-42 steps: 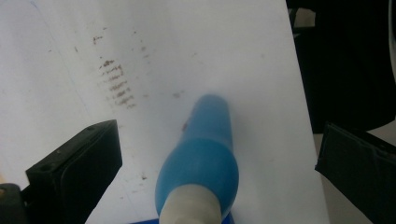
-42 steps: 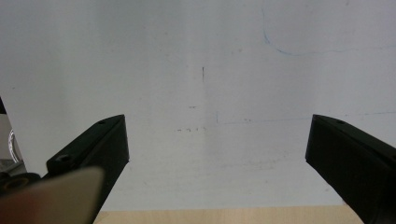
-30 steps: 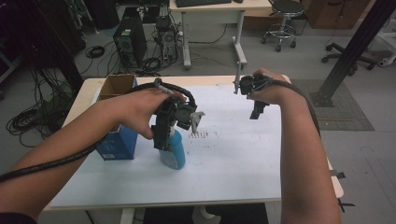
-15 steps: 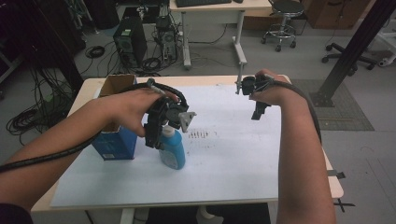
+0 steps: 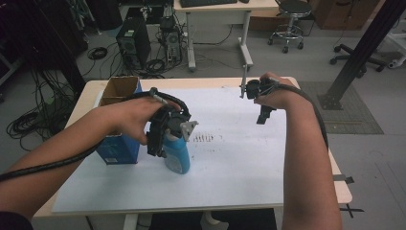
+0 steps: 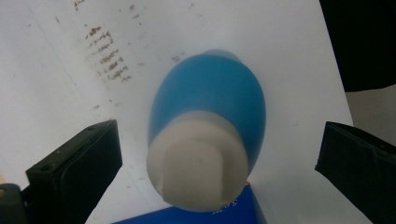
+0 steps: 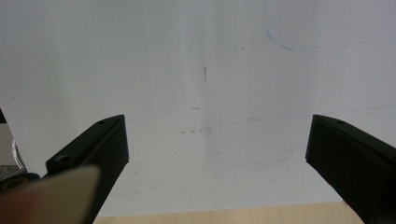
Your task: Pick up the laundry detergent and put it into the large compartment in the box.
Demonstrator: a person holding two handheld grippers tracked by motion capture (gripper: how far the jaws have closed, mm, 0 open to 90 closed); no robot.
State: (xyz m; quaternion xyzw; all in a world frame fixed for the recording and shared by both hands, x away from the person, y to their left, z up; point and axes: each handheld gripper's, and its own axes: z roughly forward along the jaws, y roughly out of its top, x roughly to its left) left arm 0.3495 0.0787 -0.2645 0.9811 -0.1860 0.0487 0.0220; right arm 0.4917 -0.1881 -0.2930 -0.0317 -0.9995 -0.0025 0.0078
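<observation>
Over by the table's left edge sits an open cardboard box [image 5: 119, 88] with a blue carton [image 5: 117, 148] in front of it, and just beside that carton stands the blue bottle [image 5: 177, 155], upright on the white sheet [image 5: 239, 163] that covers the table [image 5: 335, 187]. The left gripper [image 5: 160, 143] hangs right over it, and in the left gripper view the jaws are spread wide, one on each side of the bottle's white cap [image 6: 198, 161], touching nothing. So the approach looks done and the grab itself is not: the closing squeeze and any lift or carry are all to come, by my reading. Past a patch of brown smudges [image 5: 206, 139] near the middle of the sheet, the right gripper [image 5: 262, 115] is held up over the far right corner, well apart from the bottle, its jaws also wide apart with bare sheet between them. It seems to have no part yet.
</observation>
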